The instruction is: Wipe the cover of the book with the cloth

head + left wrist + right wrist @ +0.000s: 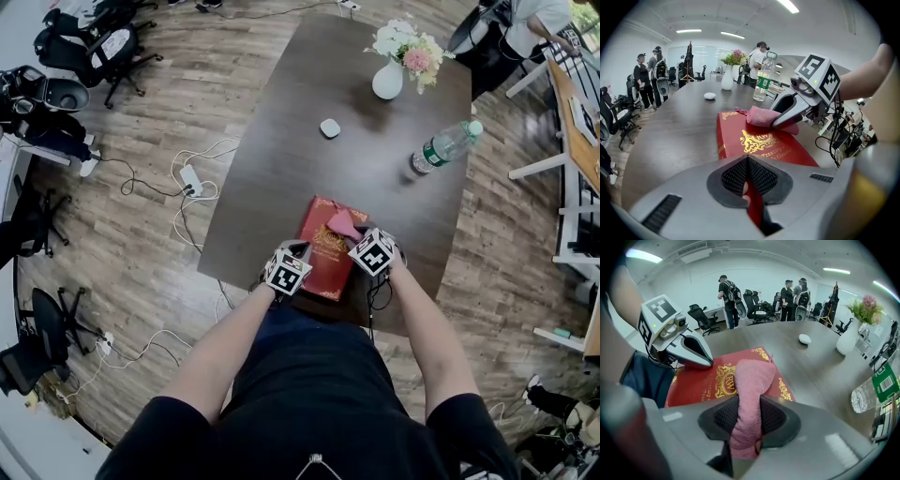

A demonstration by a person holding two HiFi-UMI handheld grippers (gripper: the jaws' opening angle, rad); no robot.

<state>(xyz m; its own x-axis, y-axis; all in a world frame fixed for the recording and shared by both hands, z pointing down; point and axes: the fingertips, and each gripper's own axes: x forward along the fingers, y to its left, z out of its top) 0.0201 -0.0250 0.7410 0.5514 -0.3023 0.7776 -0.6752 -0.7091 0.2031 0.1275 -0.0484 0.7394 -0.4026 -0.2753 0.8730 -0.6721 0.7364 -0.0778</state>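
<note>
Against the bench (281, 141), pinning the red book (325, 258) flat and cover up, with the left gripper (749, 187) clamped on its near edge, probably to stop it sliding under the wipe. Runs lengthwise straight ahead of that gripper, gold crest showing. Pressing the pink cloth (752, 380), pinched tight in the right gripper (747, 427), onto the cover just ahead of its jaws.

Left of left tool (300, 248): counter (253, 187) free to edge. Ahead of left tool and right tool (356, 234): bare counter, wide passage; further ahead small white puck (329, 128), vase (387, 81). Ahead-right of right tool: upright bottle (445, 145) blocks. Between 2 tools: narrow gap over book (319, 267), cloth (343, 223) heaped in it.
</note>
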